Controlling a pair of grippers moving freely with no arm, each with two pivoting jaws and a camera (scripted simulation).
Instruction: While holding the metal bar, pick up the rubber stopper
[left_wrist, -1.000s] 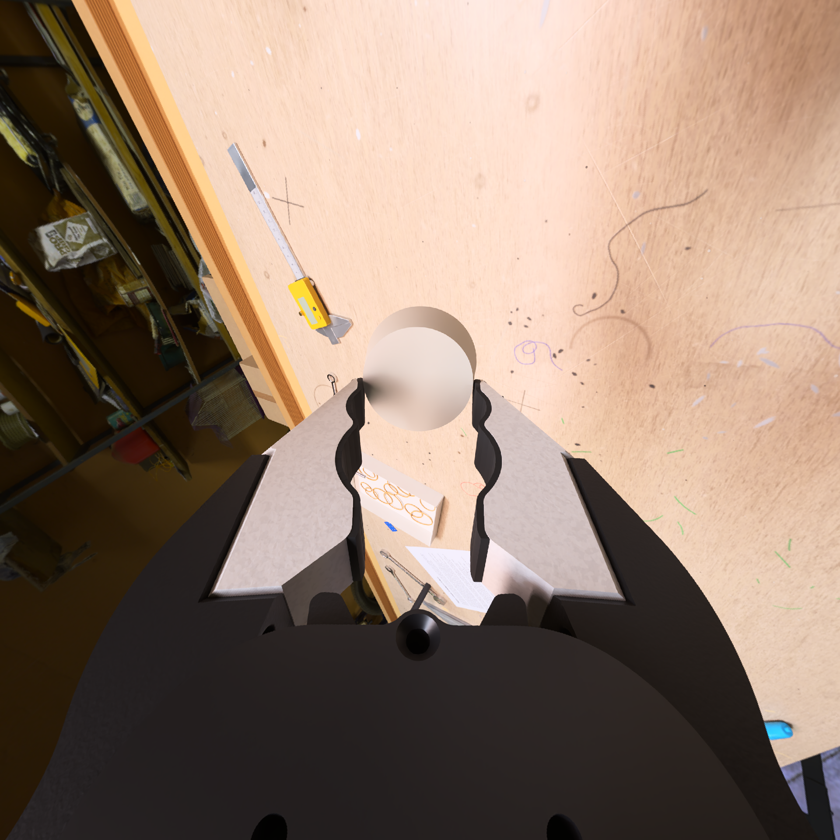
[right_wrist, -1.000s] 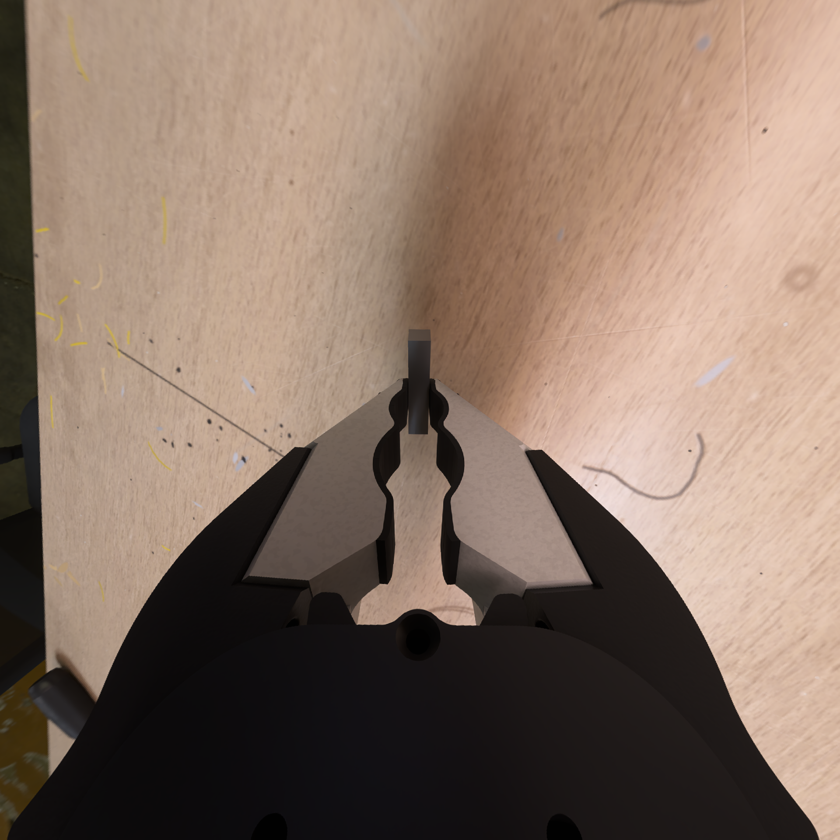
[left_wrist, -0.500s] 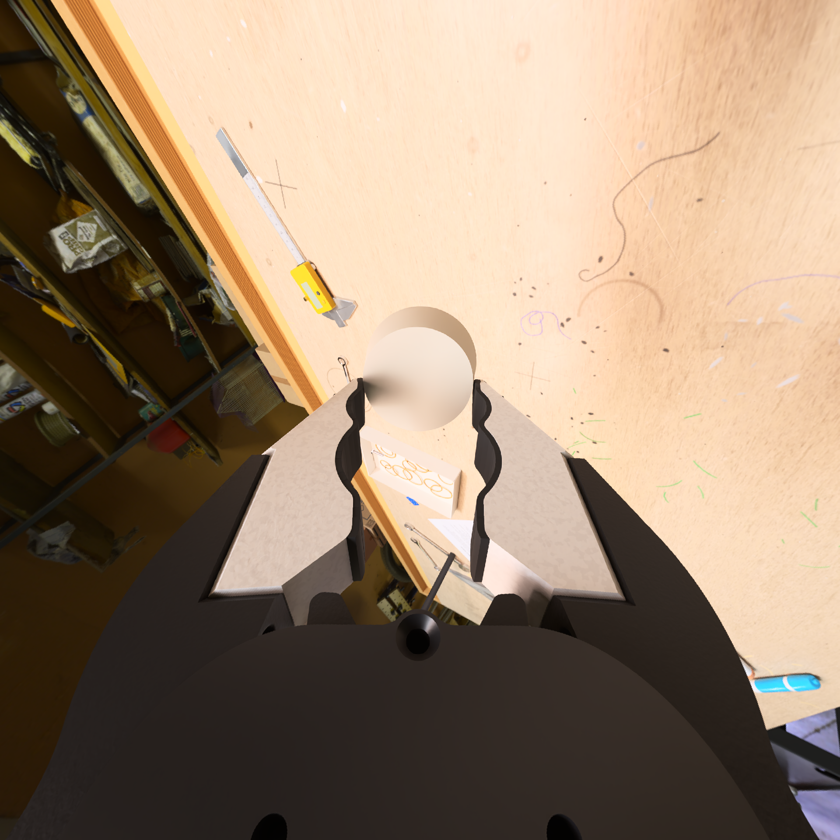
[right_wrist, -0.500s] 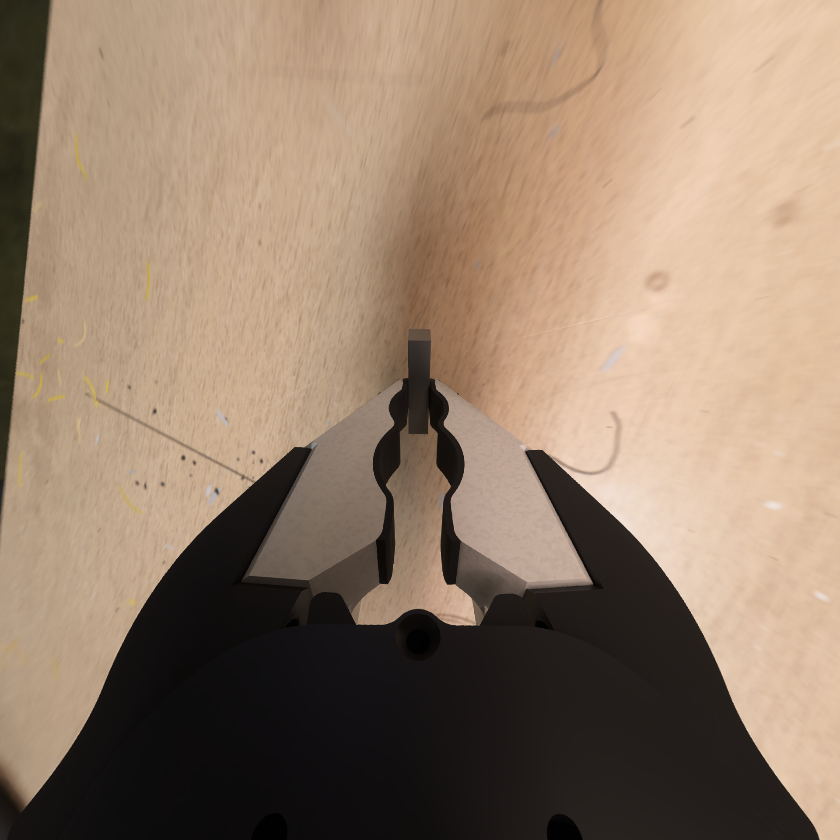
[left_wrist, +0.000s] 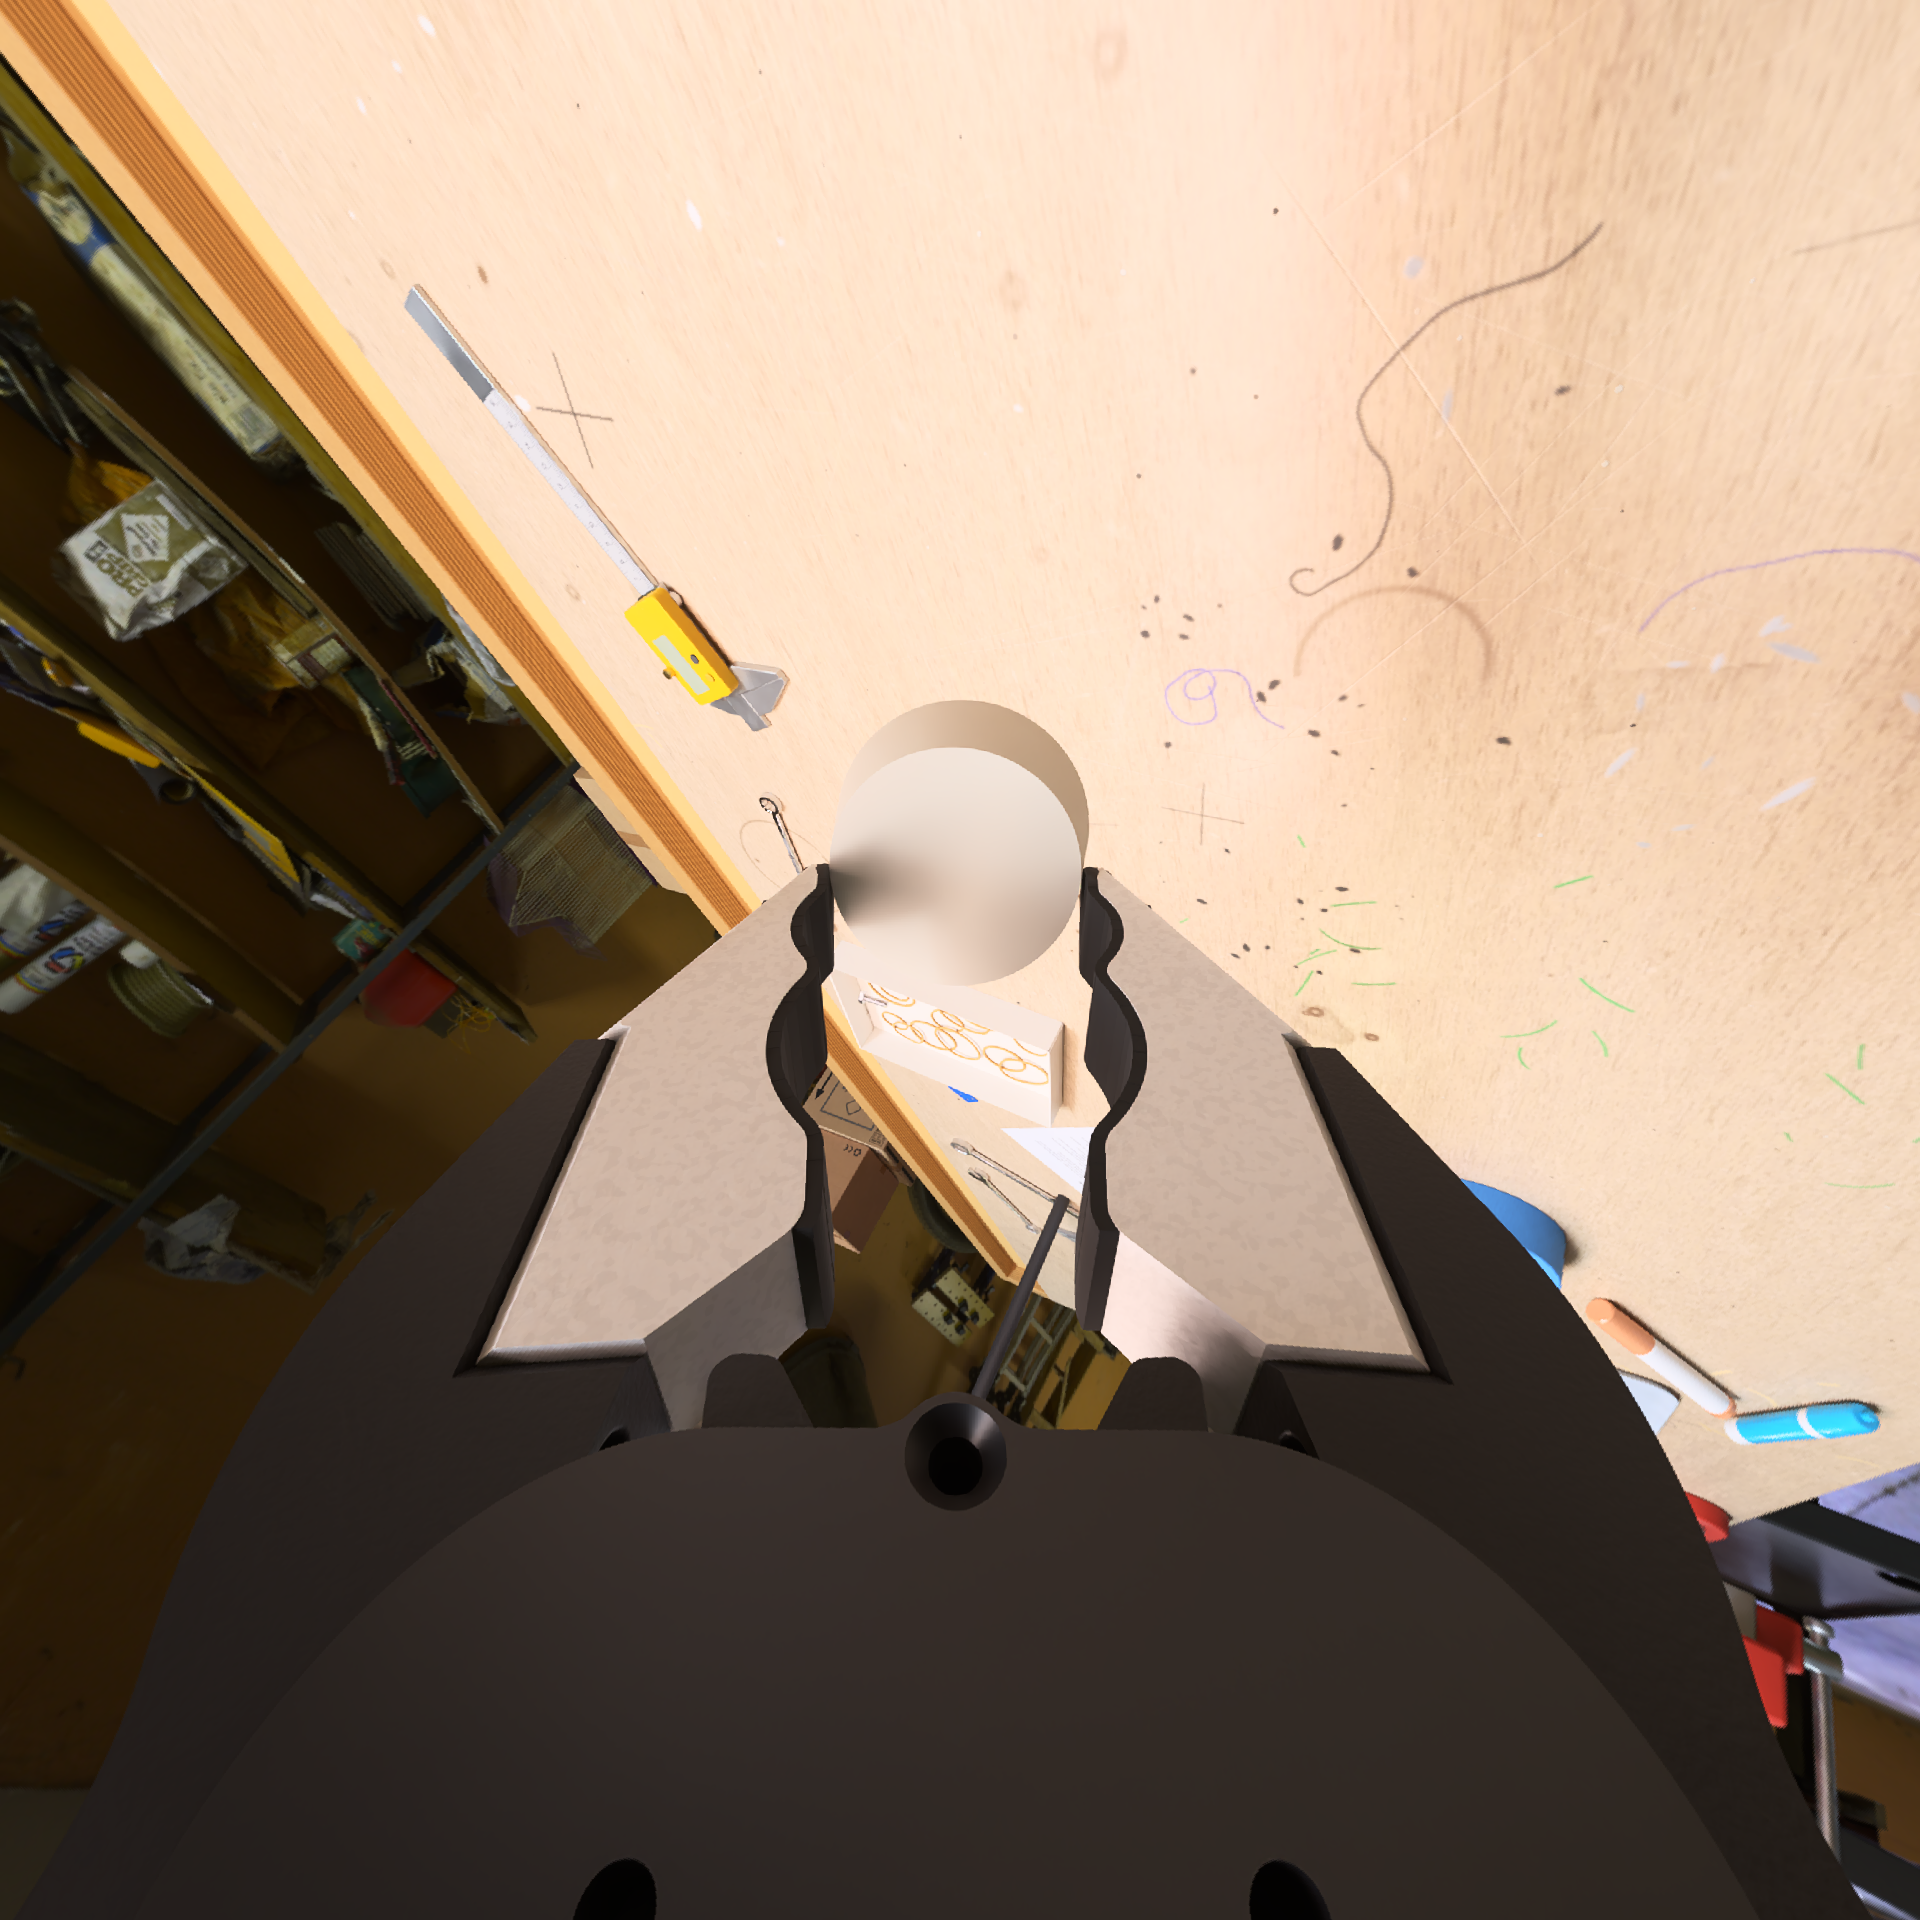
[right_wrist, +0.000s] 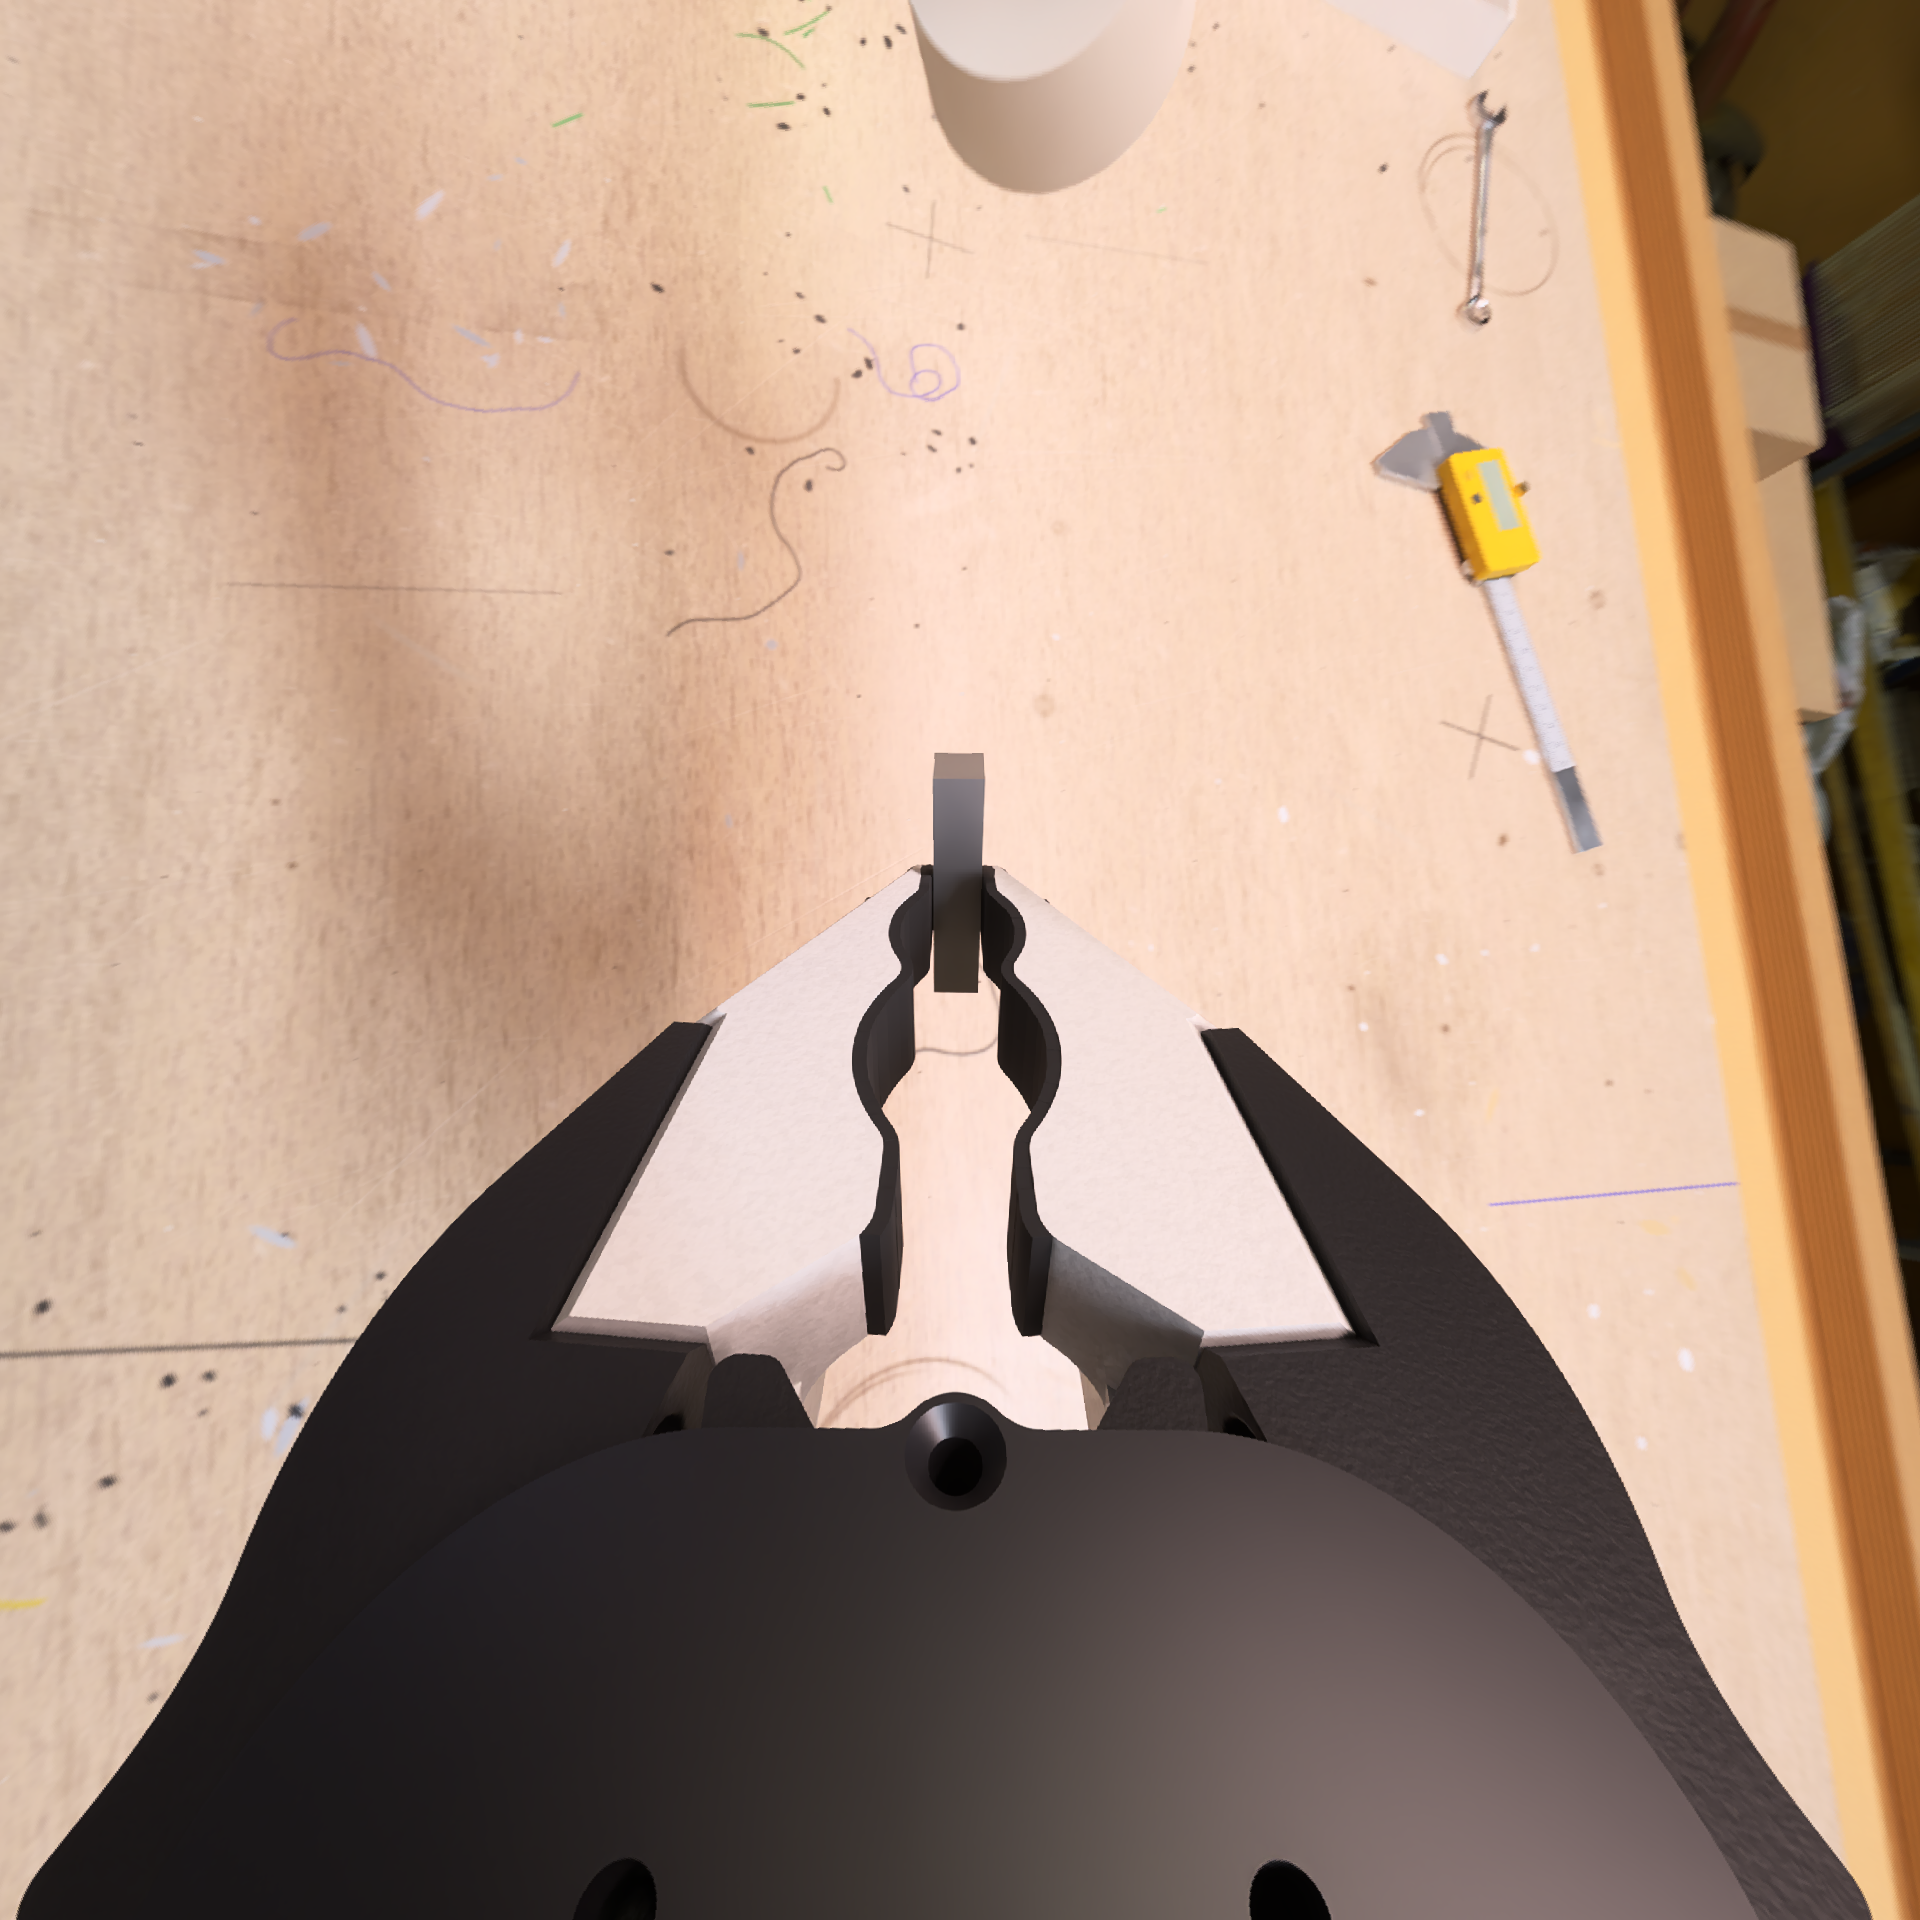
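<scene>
In the left wrist view my left gripper (left_wrist: 956, 883) is shut on a cream, round rubber stopper (left_wrist: 956, 862), held between the fingertips above the wooden bench (left_wrist: 1039, 312). In the right wrist view my right gripper (right_wrist: 956, 883) is shut on a thin grey metal bar (right_wrist: 957, 831) that sticks out past the fingertips, held above the bench (right_wrist: 416, 831). The stopper also shows at the top edge of the right wrist view (right_wrist: 1039, 94), cut off by the frame.
A yellow caliper (left_wrist: 665, 634) (right_wrist: 1496, 561) lies near the bench's orange edge (left_wrist: 416, 468). A wrench (right_wrist: 1481, 197), a box of rubber bands (left_wrist: 966, 1039), markers (left_wrist: 1797, 1421) and a blue item (left_wrist: 1517, 1226) lie on the bench. Shelves of clutter (left_wrist: 156, 623) stand beyond the edge.
Both grippers kept their holds. The right view swung widely across the bench, bringing the caliper, the wrench and the stopper into sight. The left view shifted, showing more of the markers.
</scene>
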